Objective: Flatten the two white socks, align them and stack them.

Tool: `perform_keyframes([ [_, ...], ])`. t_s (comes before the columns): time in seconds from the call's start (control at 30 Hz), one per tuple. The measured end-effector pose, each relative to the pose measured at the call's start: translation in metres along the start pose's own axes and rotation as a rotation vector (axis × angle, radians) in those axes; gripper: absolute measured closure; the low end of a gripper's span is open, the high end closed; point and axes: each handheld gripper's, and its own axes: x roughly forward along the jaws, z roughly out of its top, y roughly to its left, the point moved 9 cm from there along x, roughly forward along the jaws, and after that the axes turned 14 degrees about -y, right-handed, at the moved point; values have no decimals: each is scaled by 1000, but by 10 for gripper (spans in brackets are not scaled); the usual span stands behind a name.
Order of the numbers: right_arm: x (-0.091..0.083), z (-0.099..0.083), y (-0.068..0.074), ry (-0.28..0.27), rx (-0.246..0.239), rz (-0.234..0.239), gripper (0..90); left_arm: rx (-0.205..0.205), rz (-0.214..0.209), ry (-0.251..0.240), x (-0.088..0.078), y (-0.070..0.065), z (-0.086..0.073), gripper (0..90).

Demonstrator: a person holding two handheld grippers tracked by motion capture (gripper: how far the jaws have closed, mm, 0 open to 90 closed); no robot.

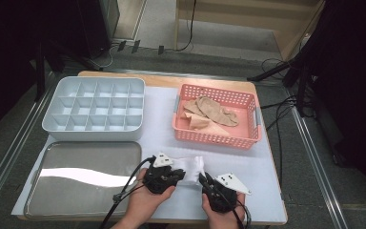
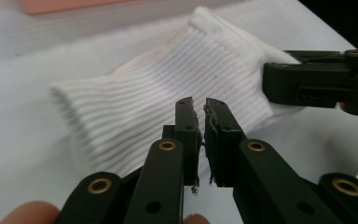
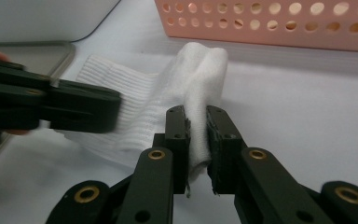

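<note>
High view is showing the white padded table mat (image 1: 267, 162) spreading under both grippers, with a shiny rectangular metal tray (image 1: 83, 176) lying off to the outer side of the left gripper (image 1: 181, 177). Beyond that gripper a pale grey plastic organiser box with many square compartments (image 1: 95, 107) is sitting, and beyond the right gripper (image 1: 204, 180) a pink perforated plastic basket (image 1: 217, 117) is holding several beige socks (image 1: 212, 113).

Between the two grippers, just ahead of their tips, a white ribbed cotton sock (image 1: 190, 167) is lying on the mat. In the right gripper view that gripper is clamping a bunched fold of the sock (image 3: 198, 93) between its nearly closed jaws, the fabric rising just ahead of them. In the left gripper view the jaws are standing all but closed, with only a sliver of gap; they seem to be pinching the near edge of the ribbed cuff (image 2: 177, 88), though the contact itself is hidden behind the pads, so that hold is only likely.

By my reading, the sock is being folded or rolled, with both ends gathered. The next move is calling for one gripper to be carrying its end over toward the other while keeping the fabric taut, before the bundle can be going to a compartment.
</note>
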Motion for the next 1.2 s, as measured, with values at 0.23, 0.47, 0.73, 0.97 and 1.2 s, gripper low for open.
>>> perform_keyframes([
  [0.23,-1,5,16,-29,4,86,817,-8,15,24,15,-2,-7,887],
  [0.47,2,7,22,-36,-9,80,815,-7,6,-48,-21,14,4,684],
  [0.73,8,10,36,-35,-32,102,810,-107,27,-95,-54,54,11,702],
  [0.97,17,9,58,-17,-95,145,801,-147,-16,-19,-39,56,-6,811],
  [1.2,30,-8,75,36,-139,185,794,-187,-1,-16,-33,58,-6,844],
])
